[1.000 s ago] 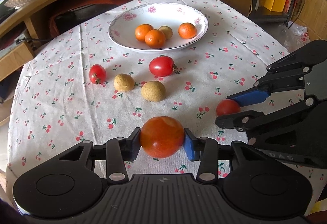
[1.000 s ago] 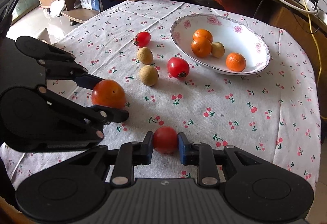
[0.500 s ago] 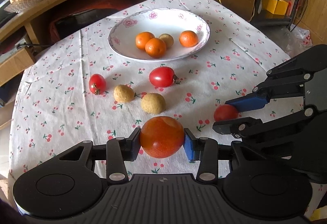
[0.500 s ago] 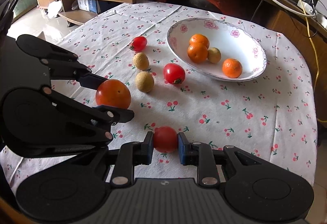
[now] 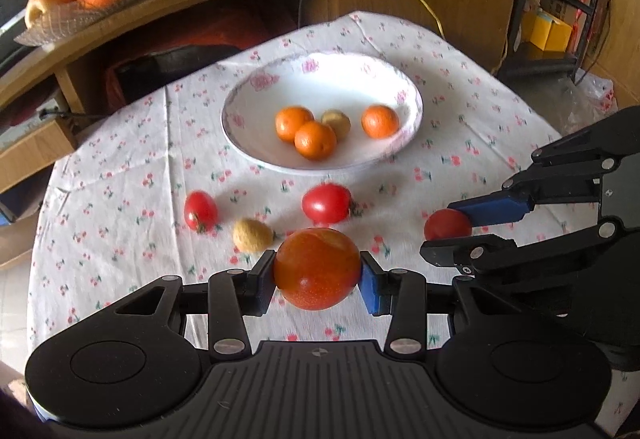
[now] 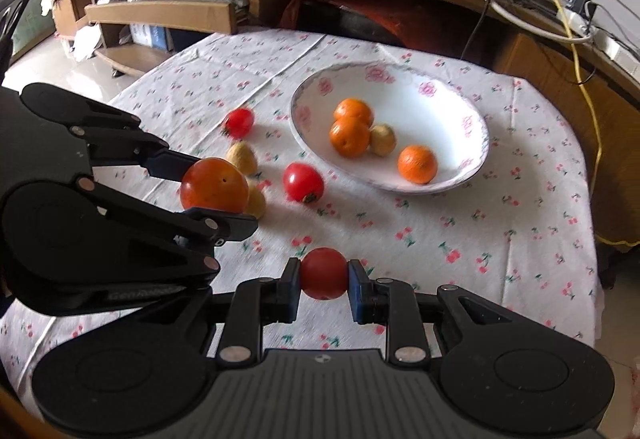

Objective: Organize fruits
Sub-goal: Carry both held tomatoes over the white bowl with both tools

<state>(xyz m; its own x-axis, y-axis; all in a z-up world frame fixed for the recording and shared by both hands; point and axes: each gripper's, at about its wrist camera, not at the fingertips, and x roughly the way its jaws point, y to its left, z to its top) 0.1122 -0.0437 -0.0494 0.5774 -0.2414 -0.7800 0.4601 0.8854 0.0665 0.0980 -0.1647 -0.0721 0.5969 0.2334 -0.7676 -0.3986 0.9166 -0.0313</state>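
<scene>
Left gripper (image 5: 317,273) clamps a large orange-red tomato (image 5: 317,268), right gripper (image 6: 324,279) a small red tomato (image 6: 323,273); either could slip short of the floral bowl (image 5: 400,77).

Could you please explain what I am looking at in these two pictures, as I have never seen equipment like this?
A person holds two hand-held grippers, each with a fisheye camera looking along its fingers. The left gripper is shut on a big orange-red tomato; the right gripper is shut on a small red tomato. Each camera also sees the other gripper beside it. On the cherry-print cloth lie two more tomatoes and two tan fruits. The bowl holds three oranges and one tan fruit.
</scene>
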